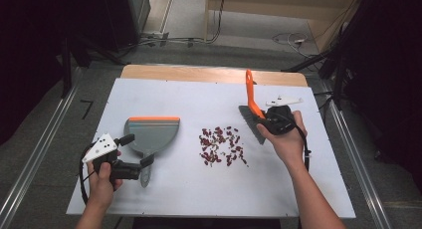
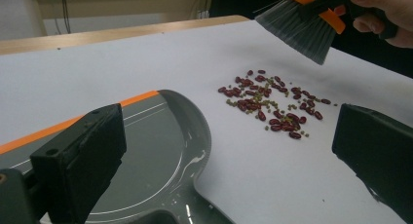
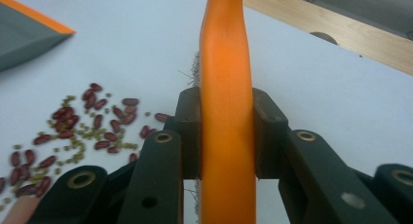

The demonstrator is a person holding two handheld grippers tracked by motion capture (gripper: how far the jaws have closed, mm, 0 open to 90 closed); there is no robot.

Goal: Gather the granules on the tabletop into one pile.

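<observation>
Nearest the person's edge of the table, short of the beans (image 1: 222,146), the left gripper (image 1: 138,155) sat with its jaws spread wide and nothing pressed between them. They straddled the handle end of the grey dustpan (image 1: 152,133), which lay flat to the left of the beans, well apart from them. Its orange lip pointed away from the person rather than at the beans, so it probably needed turning before it could catch anything.

The beans themselves, dark red ones mixed with small green ones, lay loosely scattered near the middle of the white sheet (image 1: 209,189).

Right of the beans and a little beyond them, the right gripper (image 1: 263,120) was clamped hard on the orange handle of the brush (image 1: 250,96), both pads flat against its sides. That firm hold kept the brush from twisting. The grey bristles (image 2: 298,30) hung just above the sheet on the far right side of the beans, which suited a sweep leftward toward the dustpan.

Beyond the beans, the sheet ended at a strip of bare wood (image 1: 214,73). Farther off were a grey floor, loose cables, metal rails alongside the table, and dark curtains.
</observation>
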